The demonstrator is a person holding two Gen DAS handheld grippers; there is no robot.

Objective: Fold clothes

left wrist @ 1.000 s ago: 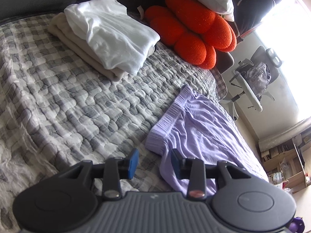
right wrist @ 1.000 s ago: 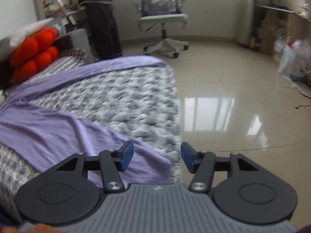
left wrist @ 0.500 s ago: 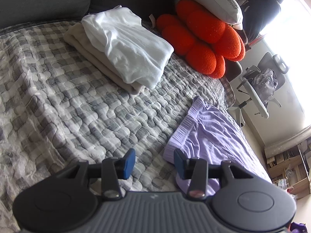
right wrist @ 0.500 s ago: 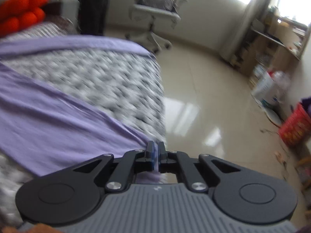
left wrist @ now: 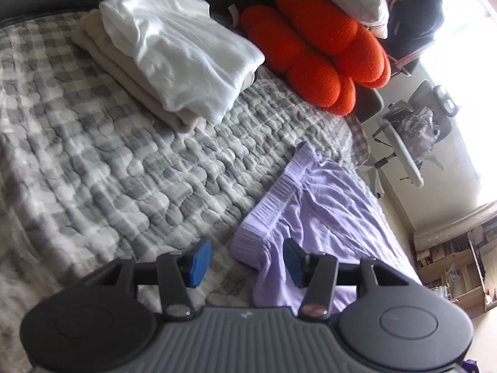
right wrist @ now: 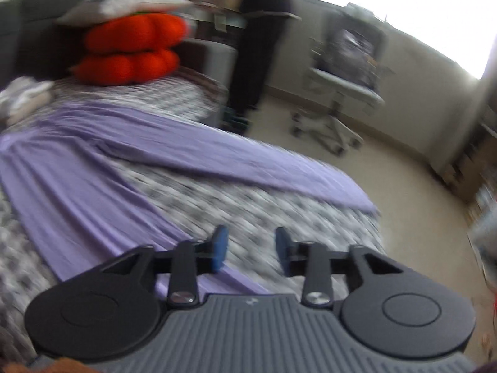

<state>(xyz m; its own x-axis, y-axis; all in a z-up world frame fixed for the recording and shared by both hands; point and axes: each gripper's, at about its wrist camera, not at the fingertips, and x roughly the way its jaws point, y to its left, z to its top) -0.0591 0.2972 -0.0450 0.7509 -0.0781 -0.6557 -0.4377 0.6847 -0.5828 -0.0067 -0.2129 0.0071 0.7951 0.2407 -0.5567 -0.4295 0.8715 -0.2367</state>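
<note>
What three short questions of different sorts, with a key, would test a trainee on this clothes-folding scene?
1. True or false: the left gripper is shut on the purple trousers.
2. Multiple choice: what lies on top of the beige folded garment? A) white folded garment B) orange cushion C) pillow
3. Fill in: the trousers' two legs lie spread in a ___ shape on the quilt.

Key: 1 false, it is open by the waistband; 2 A, the white folded garment; 3 V. The right gripper is open too.
</note>
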